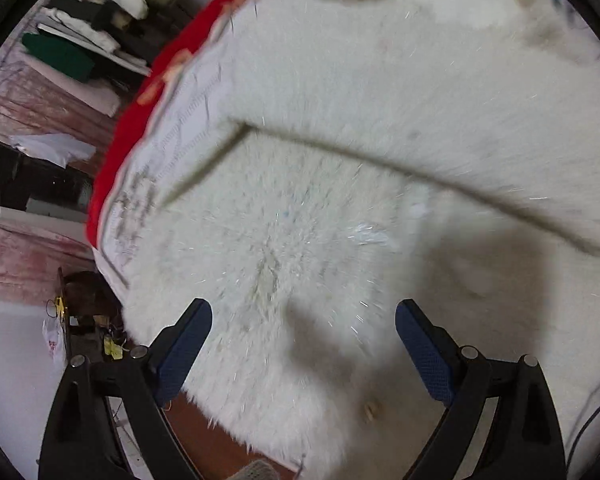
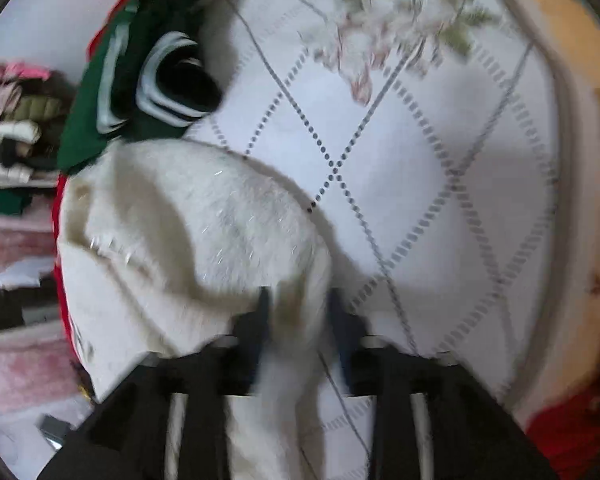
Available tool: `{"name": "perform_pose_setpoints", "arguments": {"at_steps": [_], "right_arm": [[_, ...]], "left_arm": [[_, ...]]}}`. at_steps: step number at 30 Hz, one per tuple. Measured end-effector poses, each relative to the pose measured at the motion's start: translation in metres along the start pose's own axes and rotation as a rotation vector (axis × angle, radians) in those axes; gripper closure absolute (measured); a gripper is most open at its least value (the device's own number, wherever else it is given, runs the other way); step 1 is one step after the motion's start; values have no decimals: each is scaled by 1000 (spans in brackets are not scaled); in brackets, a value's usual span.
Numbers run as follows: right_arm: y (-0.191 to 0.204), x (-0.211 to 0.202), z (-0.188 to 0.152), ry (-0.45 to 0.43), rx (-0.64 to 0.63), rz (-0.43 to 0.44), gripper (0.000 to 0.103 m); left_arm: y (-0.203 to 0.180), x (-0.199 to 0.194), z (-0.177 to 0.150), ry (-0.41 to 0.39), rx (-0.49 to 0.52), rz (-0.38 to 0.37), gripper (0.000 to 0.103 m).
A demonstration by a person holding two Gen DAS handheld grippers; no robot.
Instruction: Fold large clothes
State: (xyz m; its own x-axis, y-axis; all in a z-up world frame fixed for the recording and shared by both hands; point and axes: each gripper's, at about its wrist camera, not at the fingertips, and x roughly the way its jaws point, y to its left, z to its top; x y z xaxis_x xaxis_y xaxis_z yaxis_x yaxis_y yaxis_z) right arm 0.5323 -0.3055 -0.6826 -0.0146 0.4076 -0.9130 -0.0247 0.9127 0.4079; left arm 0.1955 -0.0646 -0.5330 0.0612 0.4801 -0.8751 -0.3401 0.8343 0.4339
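Note:
A large white fluffy garment point(image 1: 340, 208) lies spread on the bed, with one part folded over another along a dark seam. My left gripper point(image 1: 303, 316) is open just above the garment's near edge, with nothing between its blue pads point(image 1: 188, 344). In the right wrist view my right gripper point(image 2: 298, 320) is shut on a bunched fold of the same white garment point(image 2: 204, 216) and holds it lifted above the quilted bed cover point(image 2: 440, 184). That view is motion-blurred.
A dark green garment with white stripes point(image 2: 140, 80) lies behind the white one. A red blanket edge point(image 1: 148, 96) runs along the bed's left side. Stacked folded clothes point(image 1: 96, 28) sit on a shelf at the left. A wooden headboard point(image 2: 580, 120) is at the right.

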Motion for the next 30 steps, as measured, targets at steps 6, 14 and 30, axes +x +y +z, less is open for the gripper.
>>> {"name": "perform_pose_setpoints", "arguments": {"at_steps": [6,14,30], "right_arm": [[-34,-81,-72,25,-85,-22,37],[-126,-140,-181,95,30,-125,15],[-115,-79,-156,73,41,-46,15]], "left_arm": [[-55,-83,-44,-69,148,-53,9],[-176,-119,-143,-53,443,-134,9],[-167,-54,-133,-18,337,41,1]]}}
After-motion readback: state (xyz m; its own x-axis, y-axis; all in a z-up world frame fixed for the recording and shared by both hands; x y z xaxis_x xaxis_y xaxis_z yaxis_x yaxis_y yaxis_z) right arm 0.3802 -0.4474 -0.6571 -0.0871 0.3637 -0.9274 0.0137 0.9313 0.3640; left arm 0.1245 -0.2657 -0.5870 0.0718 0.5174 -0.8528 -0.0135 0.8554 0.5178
